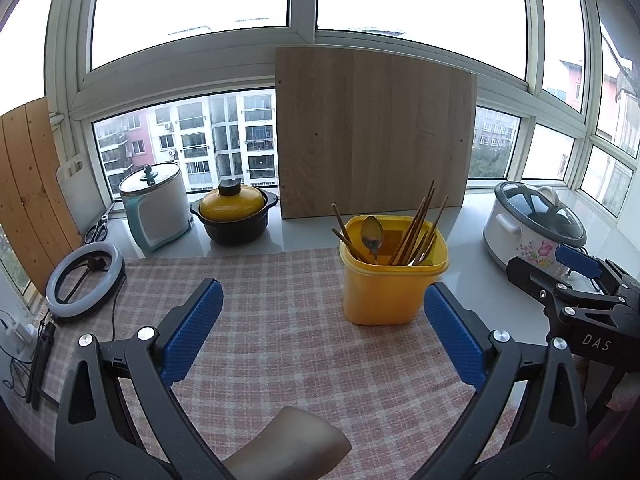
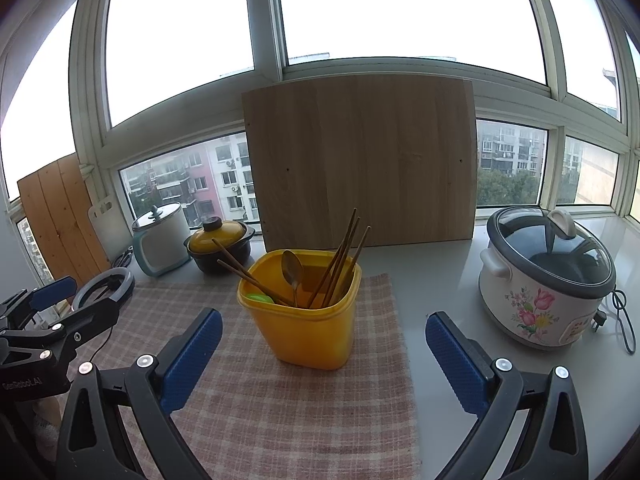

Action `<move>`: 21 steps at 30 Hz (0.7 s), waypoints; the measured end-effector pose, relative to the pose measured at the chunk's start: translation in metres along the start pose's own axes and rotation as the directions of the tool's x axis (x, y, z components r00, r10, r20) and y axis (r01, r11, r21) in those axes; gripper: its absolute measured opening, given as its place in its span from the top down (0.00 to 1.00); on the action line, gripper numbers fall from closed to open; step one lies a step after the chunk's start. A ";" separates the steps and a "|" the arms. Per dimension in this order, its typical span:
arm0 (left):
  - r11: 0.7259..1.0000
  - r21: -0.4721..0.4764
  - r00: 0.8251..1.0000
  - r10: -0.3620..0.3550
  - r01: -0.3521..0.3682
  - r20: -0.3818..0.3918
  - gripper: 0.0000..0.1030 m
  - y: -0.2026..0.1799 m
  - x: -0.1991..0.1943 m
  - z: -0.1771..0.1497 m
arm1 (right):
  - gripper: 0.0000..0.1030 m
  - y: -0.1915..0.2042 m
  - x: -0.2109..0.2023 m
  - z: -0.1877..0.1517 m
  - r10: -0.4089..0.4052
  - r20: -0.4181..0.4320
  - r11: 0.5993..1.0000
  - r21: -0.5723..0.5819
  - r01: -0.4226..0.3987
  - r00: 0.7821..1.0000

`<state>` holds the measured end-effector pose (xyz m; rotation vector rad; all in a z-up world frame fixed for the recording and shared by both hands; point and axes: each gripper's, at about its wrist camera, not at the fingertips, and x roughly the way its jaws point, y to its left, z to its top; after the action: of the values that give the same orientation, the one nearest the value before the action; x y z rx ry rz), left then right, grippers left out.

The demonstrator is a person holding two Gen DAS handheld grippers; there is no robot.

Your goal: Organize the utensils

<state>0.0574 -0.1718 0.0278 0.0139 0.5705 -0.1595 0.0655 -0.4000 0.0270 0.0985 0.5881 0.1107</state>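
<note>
1. Windows wrap the back of the pale surface (image 2: 440,276), and a checked cloth (image 2: 280,400) covers the part nearest me; I take the yellow container (image 2: 308,320) standing on that cloth as my landmark.
2. That container holds the utensils: a metal spoon (image 2: 292,270) bowl-up, wooden chopsticks (image 2: 340,256) fanned toward its far right corner, and two more sticks leaning out over its left rim. Every long axis runs steeply upward, handles down inside.
3. My right gripper (image 2: 324,356) has its fingers spread wide and holding nothing; the container sits almost squarely between them, just ahead, so I judge this hand the nearer one.
4. My left gripper (image 1: 324,332) is likewise spread and empty; the container lies ahead and toward its right finger (image 1: 452,340), off the centre line.
5. Beyond the container a wooden board (image 2: 360,160) leans on the window; a yellow-lidded pot (image 2: 218,246) sits to its left, a floral rice cooker (image 2: 544,280) to its right.
6. Hard to read: something green (image 2: 260,299) shows low inside the container, unidentifiable; the lower ends of all utensils are hidden by its wall. No loose utensil shows on the cloth.
</note>
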 end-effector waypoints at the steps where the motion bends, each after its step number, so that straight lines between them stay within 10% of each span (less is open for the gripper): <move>1: 1.000 0.003 1.000 -0.001 0.001 -0.002 0.01 0.000 0.001 0.000 | 0.00 0.000 0.001 0.000 -0.003 -0.001 1.000 0.002 0.003 1.000; 21: 1.000 0.003 1.000 0.002 -0.002 -0.010 0.01 0.001 0.004 0.000 | 0.00 0.000 0.006 -0.002 -0.004 -0.018 1.000 0.026 0.004 1.000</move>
<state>0.0612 -0.1710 0.0253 0.0181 0.5800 -0.1587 0.0692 -0.3988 0.0217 0.1221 0.6077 0.0999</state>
